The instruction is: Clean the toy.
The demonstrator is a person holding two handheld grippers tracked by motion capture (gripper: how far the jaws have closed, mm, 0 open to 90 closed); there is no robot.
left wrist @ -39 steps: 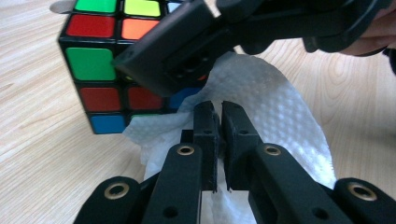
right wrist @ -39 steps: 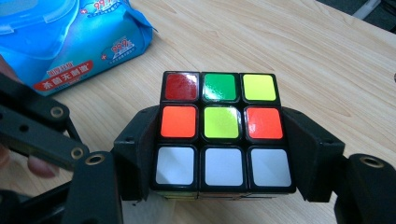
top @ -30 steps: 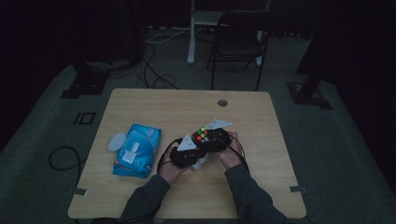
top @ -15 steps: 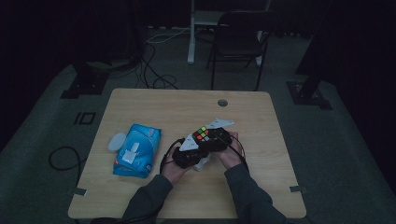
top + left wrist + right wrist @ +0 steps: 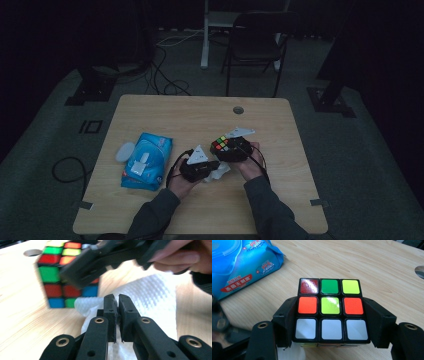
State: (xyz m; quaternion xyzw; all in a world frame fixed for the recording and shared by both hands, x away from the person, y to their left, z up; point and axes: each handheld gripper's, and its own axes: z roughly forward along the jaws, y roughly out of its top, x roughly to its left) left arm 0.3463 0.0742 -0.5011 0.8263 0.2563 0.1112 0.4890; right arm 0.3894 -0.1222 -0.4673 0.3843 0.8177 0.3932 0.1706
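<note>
Black jaws of the right tool (image 5: 329, 322) clamp a colour cube (image 5: 331, 311) by its sides, over the wooden surface (image 5: 270, 125).
Left tool (image 5: 116, 310) is pinched together, seemingly on a white wipe (image 5: 150, 297) lying just ahead of it; the cube sits beyond, a blue wipe pack (image 5: 147, 160) off to its side.

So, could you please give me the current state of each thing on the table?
Puzzle cube: scrambled, clamped in right tool.
White wipe: crumpled, pinched by left tool.
Wipes pack: lying flat, flap raised.
Round lid: lying beside the pack.
</note>
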